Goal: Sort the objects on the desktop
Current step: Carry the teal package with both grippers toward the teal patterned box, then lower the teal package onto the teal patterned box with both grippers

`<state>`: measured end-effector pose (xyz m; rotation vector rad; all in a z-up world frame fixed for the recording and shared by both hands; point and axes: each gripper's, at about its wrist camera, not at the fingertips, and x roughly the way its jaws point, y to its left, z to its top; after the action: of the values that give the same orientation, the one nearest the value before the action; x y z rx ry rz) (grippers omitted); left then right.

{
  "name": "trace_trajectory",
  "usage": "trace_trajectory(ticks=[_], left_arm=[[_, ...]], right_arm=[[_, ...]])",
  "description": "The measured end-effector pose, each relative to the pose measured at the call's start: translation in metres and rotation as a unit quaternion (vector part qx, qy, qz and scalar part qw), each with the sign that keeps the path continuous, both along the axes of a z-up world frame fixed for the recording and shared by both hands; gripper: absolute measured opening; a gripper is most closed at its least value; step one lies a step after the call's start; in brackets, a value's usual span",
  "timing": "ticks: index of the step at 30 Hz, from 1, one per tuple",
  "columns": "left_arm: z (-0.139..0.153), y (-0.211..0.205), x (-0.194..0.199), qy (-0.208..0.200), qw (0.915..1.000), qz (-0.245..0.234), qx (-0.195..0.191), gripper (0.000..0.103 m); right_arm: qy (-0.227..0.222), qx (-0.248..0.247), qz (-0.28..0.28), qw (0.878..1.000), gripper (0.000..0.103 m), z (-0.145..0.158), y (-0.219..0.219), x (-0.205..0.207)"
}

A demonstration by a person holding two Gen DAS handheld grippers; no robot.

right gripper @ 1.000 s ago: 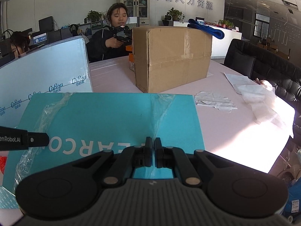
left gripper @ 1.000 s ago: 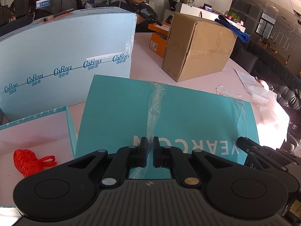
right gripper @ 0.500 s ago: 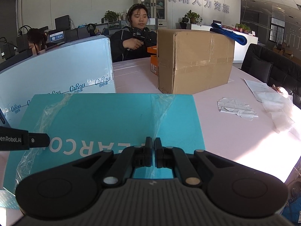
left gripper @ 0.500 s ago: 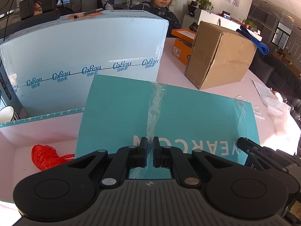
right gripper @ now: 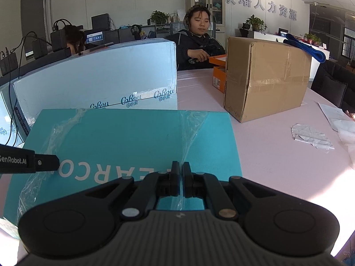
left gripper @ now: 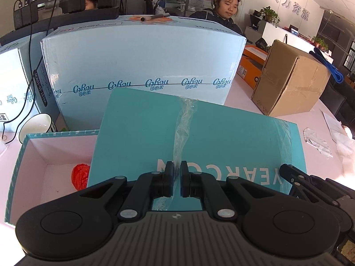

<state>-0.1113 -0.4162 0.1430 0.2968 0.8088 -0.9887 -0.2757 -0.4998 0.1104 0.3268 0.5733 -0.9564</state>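
Left tool [left gripper: 176,178] and right tool [right gripper: 180,178] each clamp the near edge of a teal lid [left gripper: 199,137], centre frame; beneath it at lower left, an open box [left gripper: 33,155] holding a red bag [left gripper: 79,175] on the pink bench [right gripper: 277,155].

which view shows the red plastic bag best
The left wrist view: the red plastic bag lies inside the open teal box, partly hidden by the teal lid. The right wrist view shows none of it.
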Motion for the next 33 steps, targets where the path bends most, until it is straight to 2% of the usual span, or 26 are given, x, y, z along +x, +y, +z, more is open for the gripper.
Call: trace_trajectory(ticks=[16, 25, 33], left_arm=[[-0.001, 0.048, 0.054, 0.003, 0.9972, 0.075, 0.005, 0.004], [-0.006, 0.072, 0.087, 0.006, 0.9926, 0.121, 0.015, 0.004], [-0.011, 0.083, 0.109, 0.010, 0.9894, 0.143, 0.024, 0.004]], right_arm=[[-0.002, 0.012, 0.068, 0.998, 0.006, -0.003, 0.034, 0.062], [0.003, 0.023, 0.108, 0.994, 0.006, -0.012, 0.053, 0.101], [0.008, 0.029, 0.131, 0.991, 0.006, -0.022, 0.059, 0.131]])
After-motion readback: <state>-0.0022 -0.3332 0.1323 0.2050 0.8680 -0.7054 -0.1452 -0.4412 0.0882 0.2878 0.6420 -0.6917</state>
